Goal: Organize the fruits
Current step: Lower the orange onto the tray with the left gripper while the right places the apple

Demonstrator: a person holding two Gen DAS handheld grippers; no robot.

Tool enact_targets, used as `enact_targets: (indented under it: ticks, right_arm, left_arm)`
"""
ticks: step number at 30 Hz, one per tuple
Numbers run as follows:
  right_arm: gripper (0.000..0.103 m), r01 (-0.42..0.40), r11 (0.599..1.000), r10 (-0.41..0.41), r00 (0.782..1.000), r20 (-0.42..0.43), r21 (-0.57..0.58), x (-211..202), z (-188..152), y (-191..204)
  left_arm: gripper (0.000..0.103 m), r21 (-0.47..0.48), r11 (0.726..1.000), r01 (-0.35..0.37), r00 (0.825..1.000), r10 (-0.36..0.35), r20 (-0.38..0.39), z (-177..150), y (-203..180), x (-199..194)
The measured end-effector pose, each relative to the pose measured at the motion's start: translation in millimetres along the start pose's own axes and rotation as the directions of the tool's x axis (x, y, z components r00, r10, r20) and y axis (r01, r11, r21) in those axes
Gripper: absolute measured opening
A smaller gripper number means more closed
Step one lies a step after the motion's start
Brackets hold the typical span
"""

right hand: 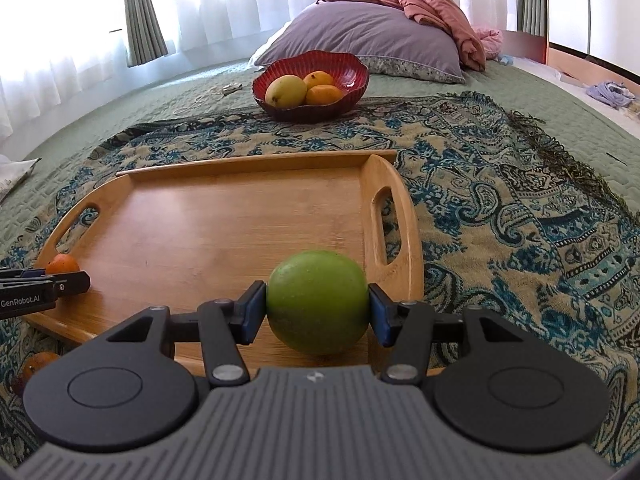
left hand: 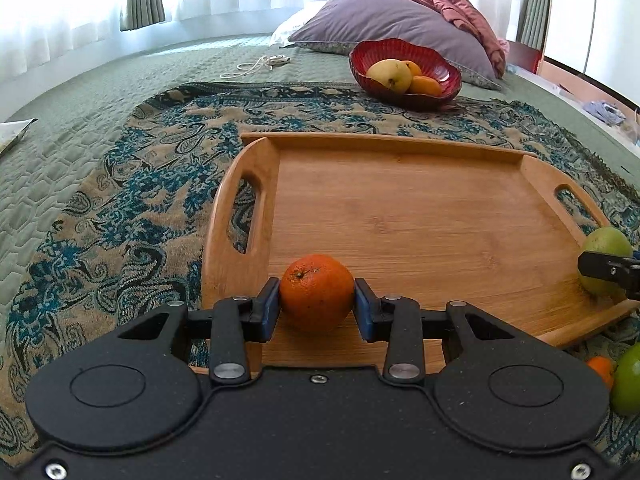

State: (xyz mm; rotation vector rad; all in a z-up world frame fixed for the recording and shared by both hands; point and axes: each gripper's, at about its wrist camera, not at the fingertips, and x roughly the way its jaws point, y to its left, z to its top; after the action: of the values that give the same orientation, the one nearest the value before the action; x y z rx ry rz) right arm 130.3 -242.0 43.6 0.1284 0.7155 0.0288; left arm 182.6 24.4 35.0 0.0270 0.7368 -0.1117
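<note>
**Both grippers loaded over the tray**

Left wrist view: we see the left gripper (left hand: 317, 306) closed about halfway, its blue pads (left hand: 269, 307) pressed to both sides of an orange (left hand: 316, 291). The orange sits at the near left corner of the wooden tray (left hand: 400, 216), low over the board; whether it rests on it we cannot tell. At the right edge the right gripper (left hand: 600, 270) grips a green fruit (left hand: 604, 248) at the tray's near right end. Off the tray, bottom right, lie another green fruit (left hand: 628, 380) and a small orange one (left hand: 600, 368) (likely next in line, we judge). The red bowl (left hand: 404, 68) beyond the tray holds a yellow mango and two orange fruits.

Right wrist view: the right gripper (right hand: 317, 312) is opened wider, pads flat against the green fruit (right hand: 317, 300), near the tray's (right hand: 240, 216) right handle. The left gripper (right hand: 48, 284) with its orange (right hand: 62, 264) shows at far left. We judge the side-on grip at the widest part keeps round fruit from slipping, and the spacing leaves room on the tray.
</note>
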Motion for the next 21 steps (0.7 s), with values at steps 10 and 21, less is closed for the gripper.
enact_targets:
  ticks: [10,21]
  right_arm:
    - [0.063,-0.012,1.000,0.012,1.000,0.004,0.006,-1,-1,-1]
    - [0.078,-0.016,0.998,0.019,0.999,0.043,-0.057,-19,-6,-1]
  left_arm:
    - [0.048,0.009,1.000,0.001,1.000,-0.001,0.007,-1,-1,-2]
    - [0.080,-0.003,1.000,0.020,0.998,-0.020,0.060,-8,3,-26]
